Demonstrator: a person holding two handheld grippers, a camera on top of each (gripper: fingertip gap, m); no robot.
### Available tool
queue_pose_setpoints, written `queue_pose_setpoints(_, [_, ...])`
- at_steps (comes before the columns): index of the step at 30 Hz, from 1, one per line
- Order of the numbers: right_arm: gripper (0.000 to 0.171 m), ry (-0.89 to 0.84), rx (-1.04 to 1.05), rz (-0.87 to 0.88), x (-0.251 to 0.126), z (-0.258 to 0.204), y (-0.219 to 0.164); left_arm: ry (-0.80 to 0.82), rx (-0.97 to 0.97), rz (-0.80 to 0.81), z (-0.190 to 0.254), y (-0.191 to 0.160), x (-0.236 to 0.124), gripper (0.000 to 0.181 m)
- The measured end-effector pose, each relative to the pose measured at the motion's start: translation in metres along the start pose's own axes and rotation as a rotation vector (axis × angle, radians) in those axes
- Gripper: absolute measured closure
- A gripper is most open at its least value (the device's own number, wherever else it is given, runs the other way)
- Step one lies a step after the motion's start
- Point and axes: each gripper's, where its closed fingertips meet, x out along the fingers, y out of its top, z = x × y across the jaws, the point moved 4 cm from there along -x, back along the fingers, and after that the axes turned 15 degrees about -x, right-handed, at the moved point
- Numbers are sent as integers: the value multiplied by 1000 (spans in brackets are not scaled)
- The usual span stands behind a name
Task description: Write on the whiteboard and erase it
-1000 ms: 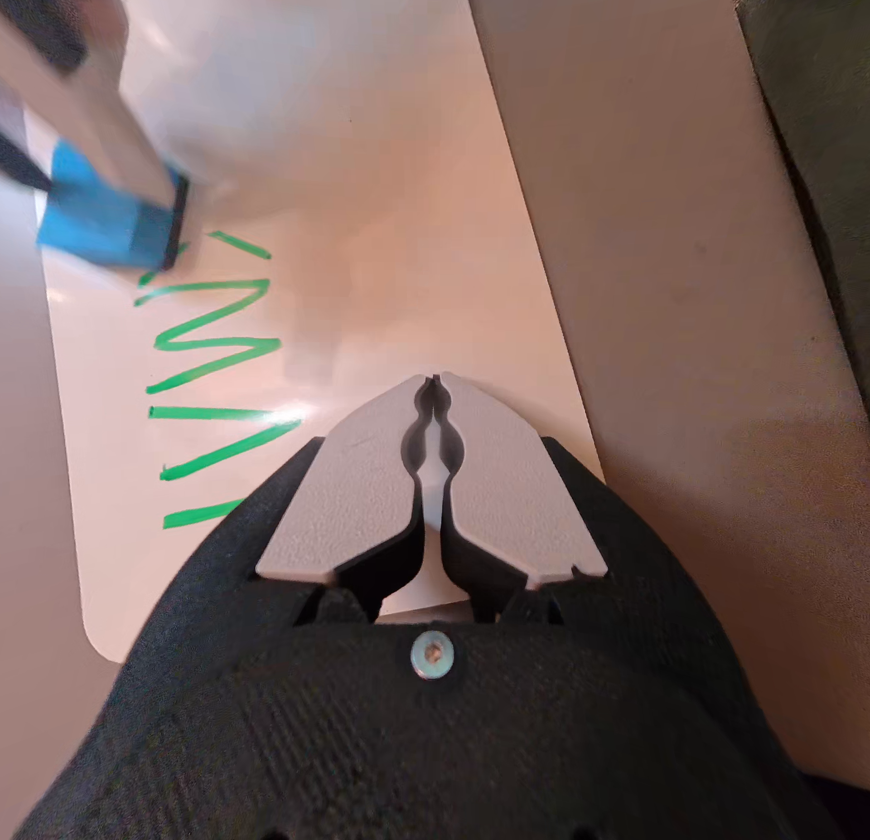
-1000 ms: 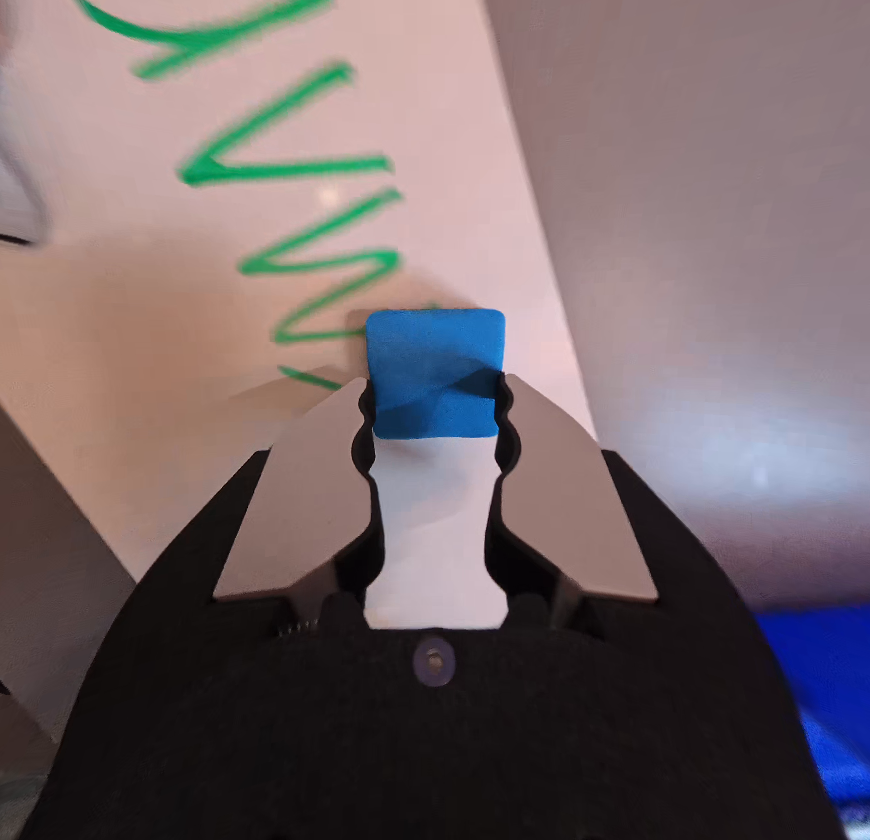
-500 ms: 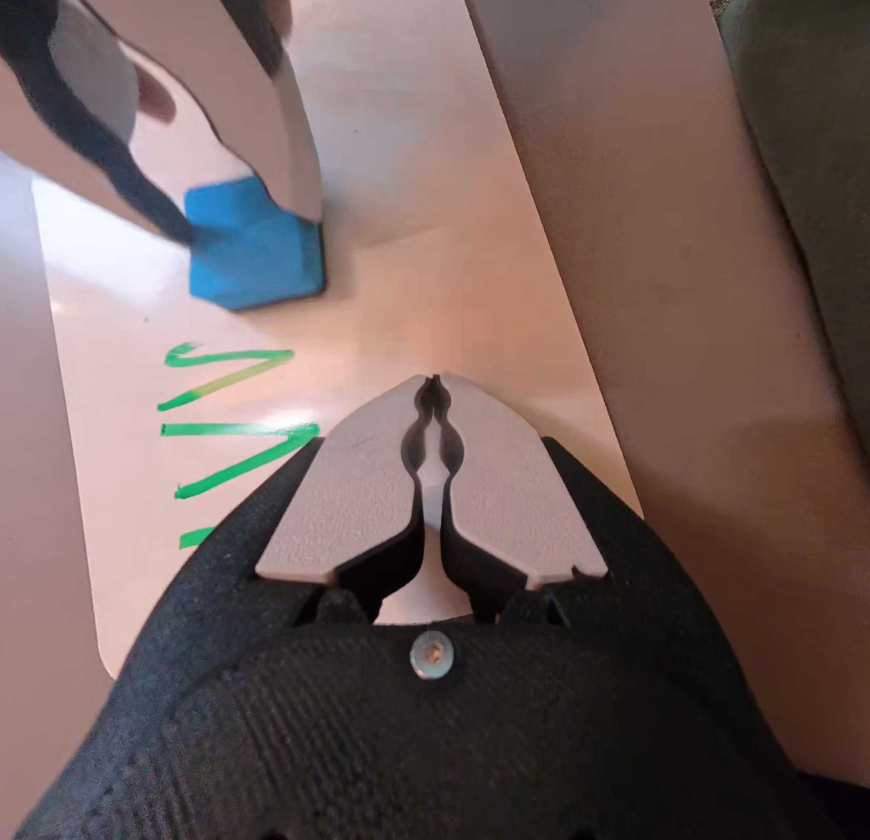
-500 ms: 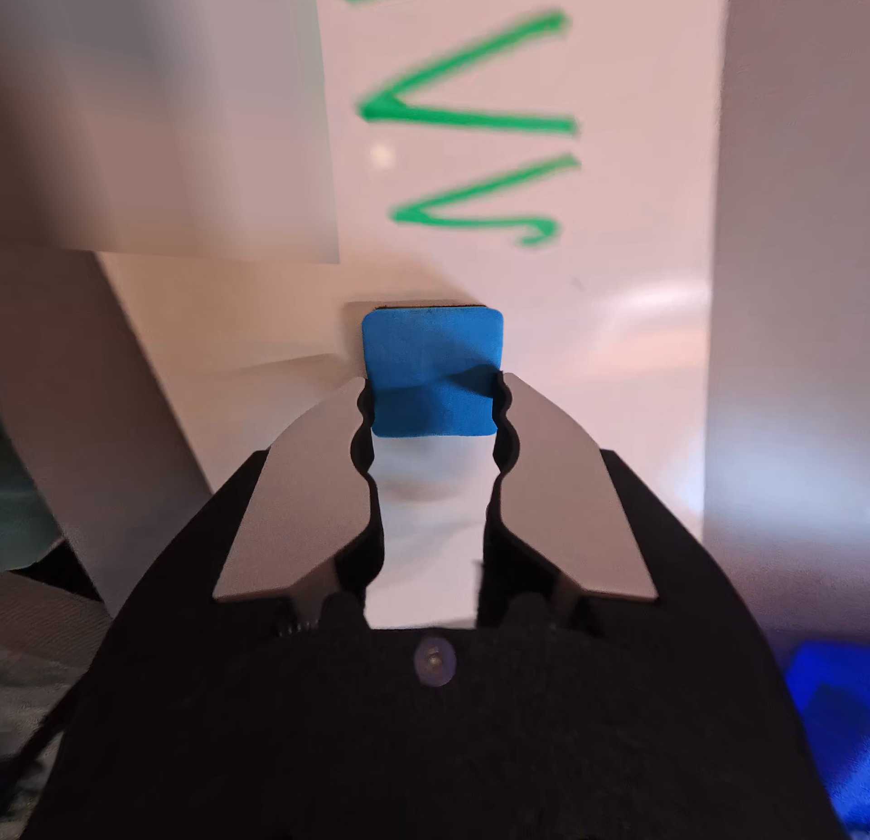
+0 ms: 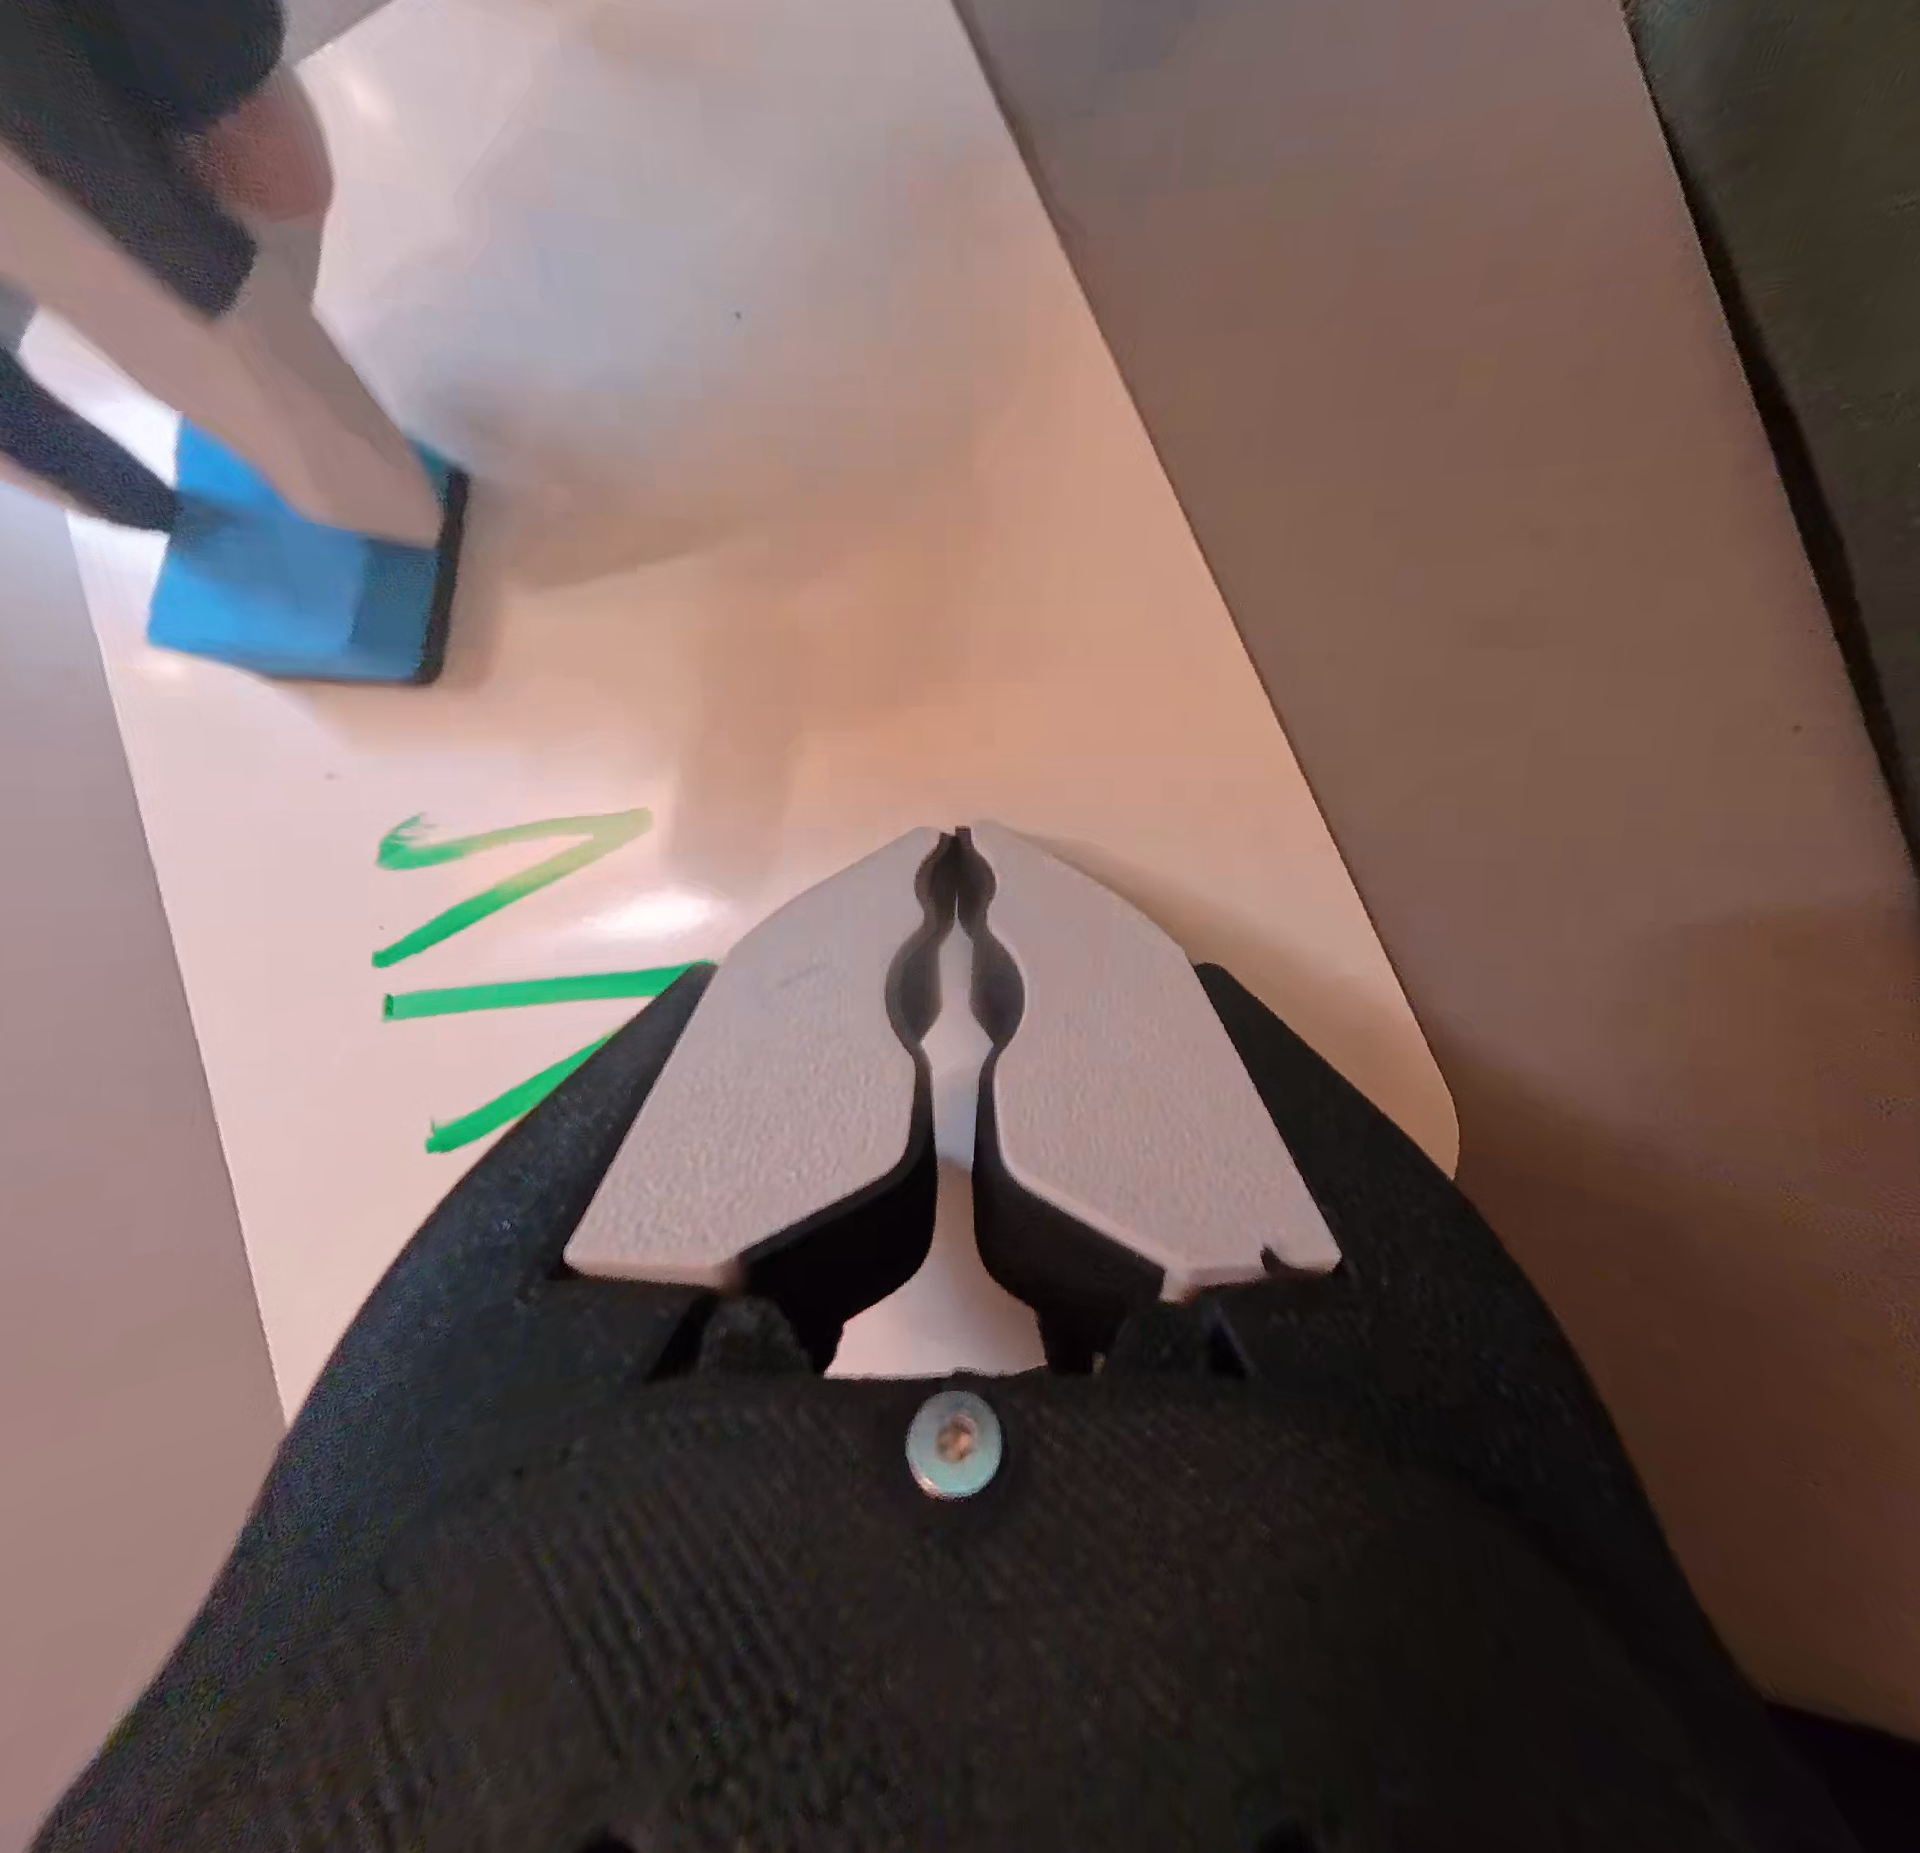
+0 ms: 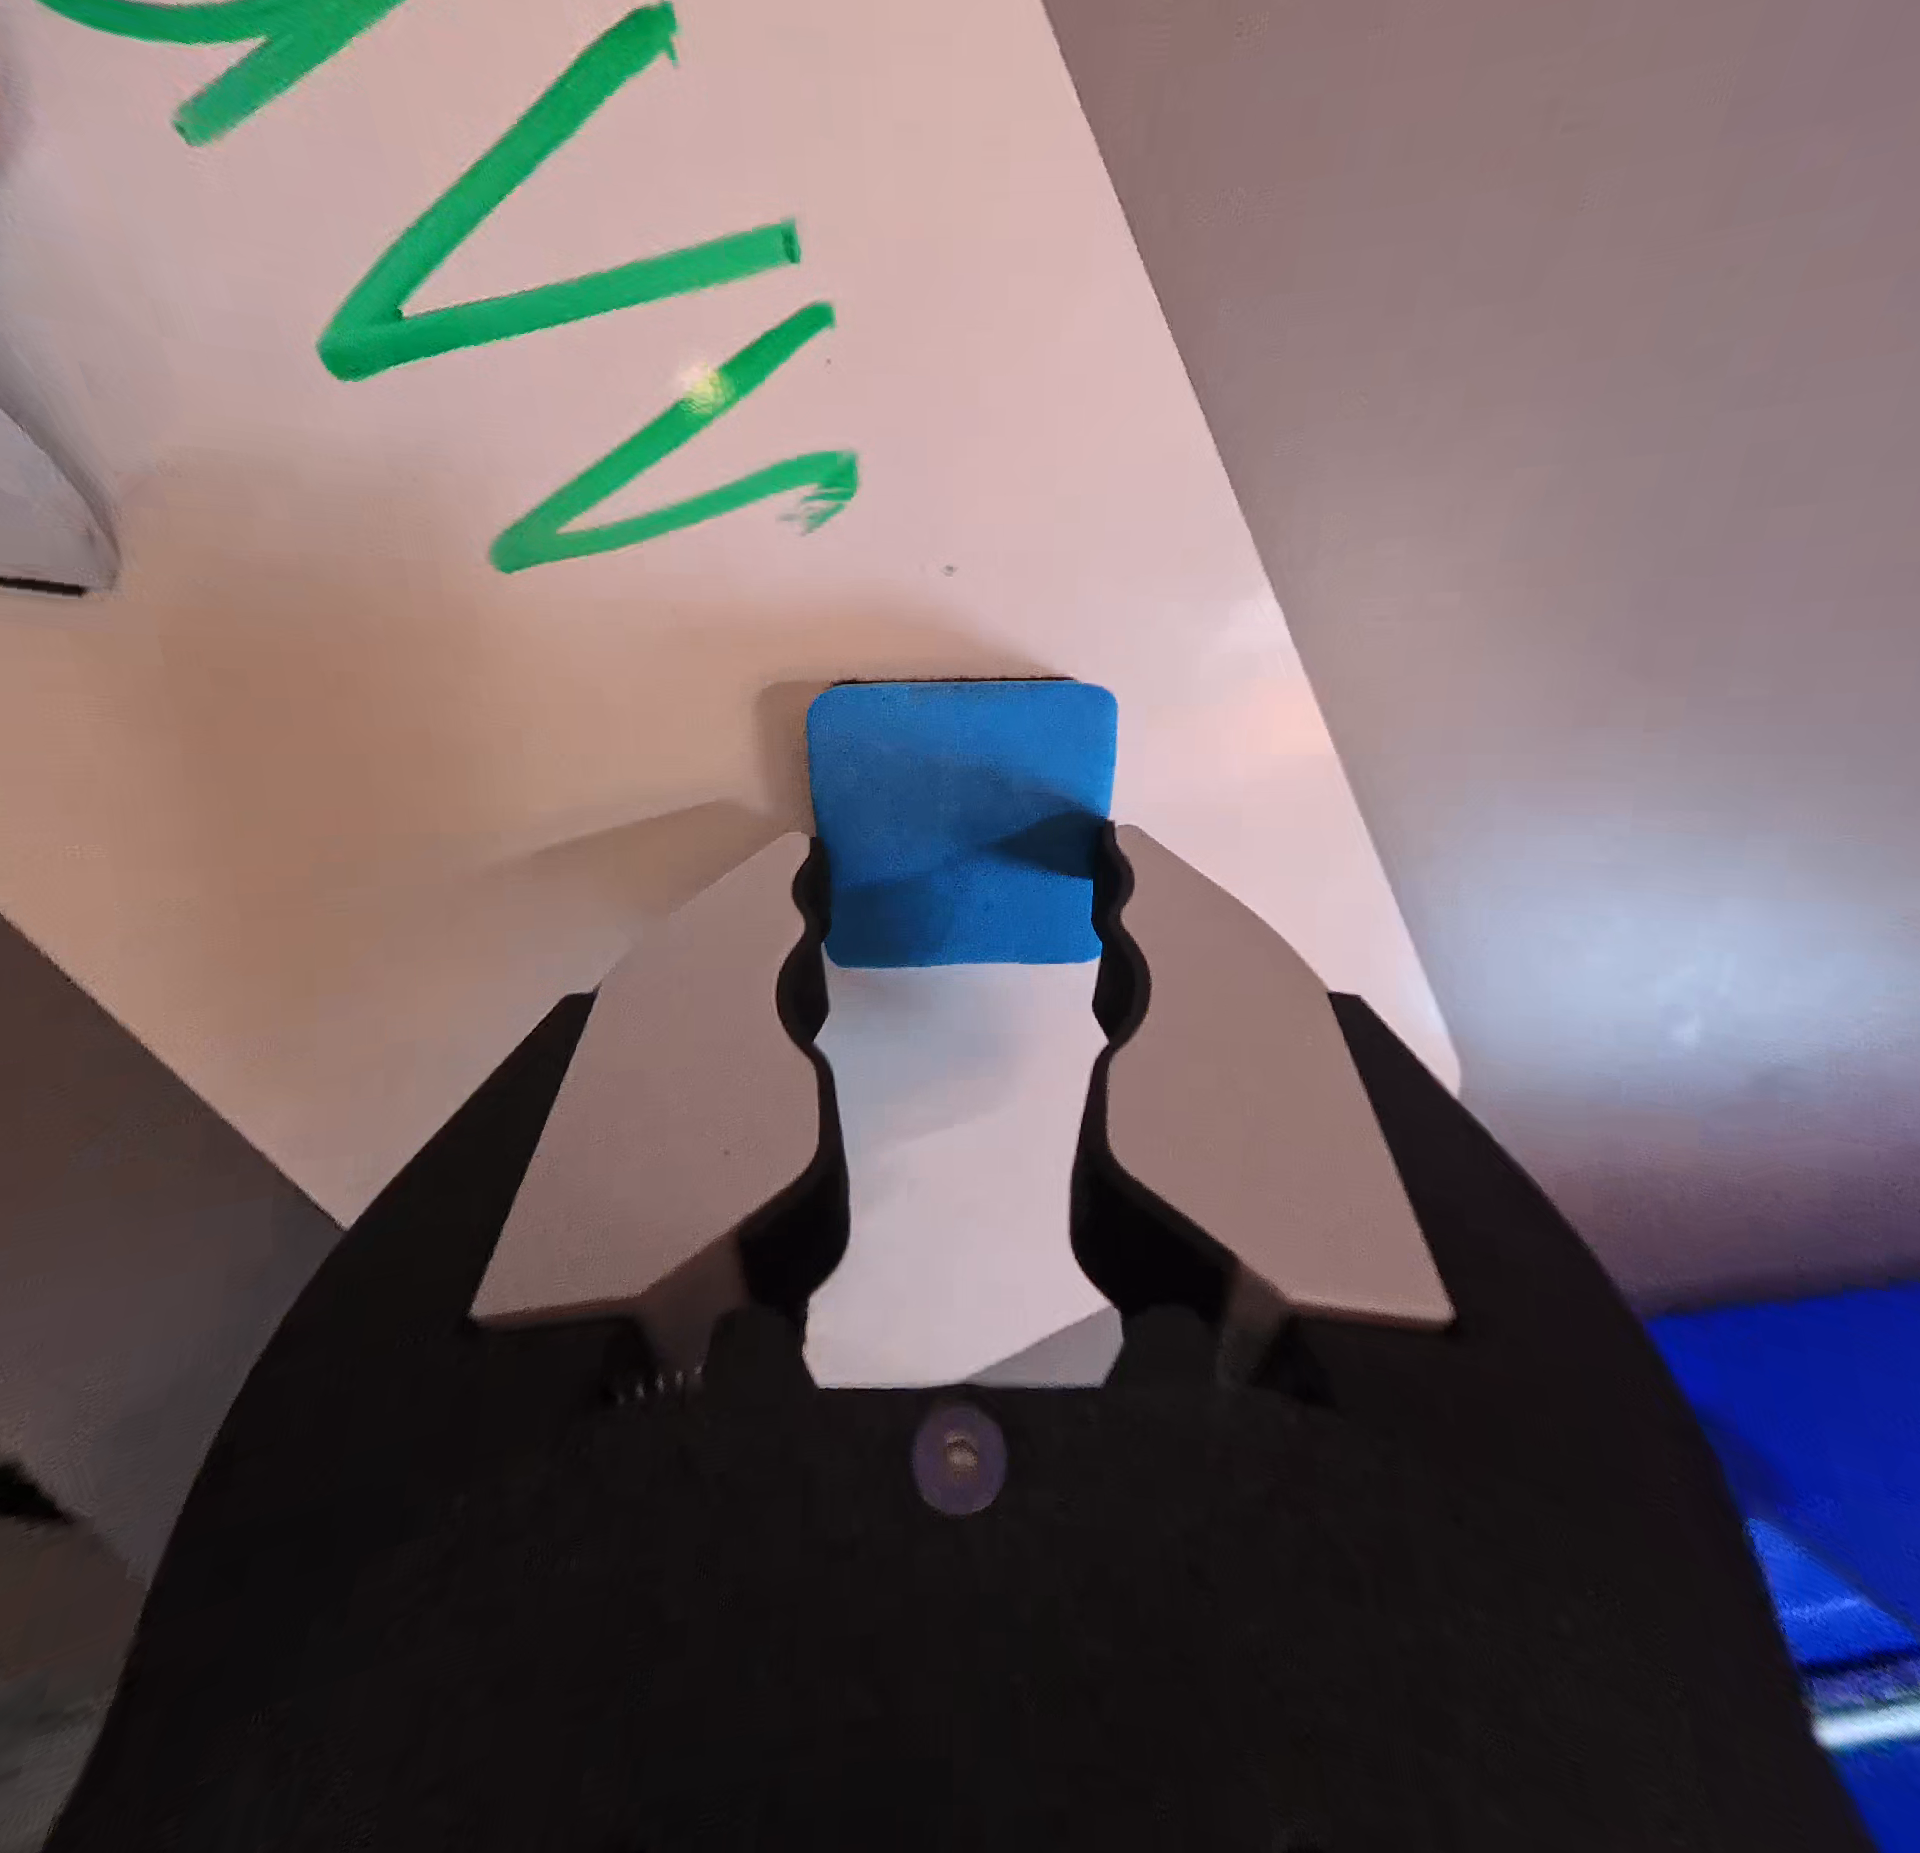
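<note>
The right gripper (image 6: 961,847) holds a blue eraser (image 6: 961,827) between its two fingers (image 6: 686,1024), which press on the left and right sides of the block. The eraser's dark underside lies flat on the whiteboard (image 6: 312,712). In the left wrist view the same eraser (image 5: 301,577) is seen farther away, near the left edge of the whiteboard (image 5: 831,556), with the pale fingers of the right gripper (image 5: 343,453) coming down on it from above; this part of the picture is blurred.

A green zigzag line (image 6: 582,317) is drawn on the whiteboard. In the right wrist view it lies beyond the eraser, apart from it, with a strip of clean board between them. In the left wrist view the green zigzag line (image 5: 499,930) lies between the eraser and the left gripper (image 5: 958,842), and its lower strokes disappear behind the black body of that gripper.

The left gripper is above the near part of the whiteboard, close to the right edge. Its fingers (image 5: 790,1055) are closed, the tips touch each other, and nothing is between them.

The whiteboard lies flat on a pale tabletop (image 5: 1507,660). At the lower right of the right wrist view a bright blue thing (image 6: 1808,1440) shows; what it is cannot be told.
</note>
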Motion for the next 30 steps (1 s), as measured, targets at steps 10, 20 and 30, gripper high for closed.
queue_pose_setpoints(10, [122,-4,-7,18,-9,10,-49,-55,-46,25,6,-13,-10,181])
queue_pose_setpoints(20, [121,28,-76,16,-14,-52,-33,-46,-64,48,2,-12,-9,181])
queue_pose_setpoints(30, [121,-16,8,73,-10,-46,-24,-52,-60,46,3,-11,-7,181])
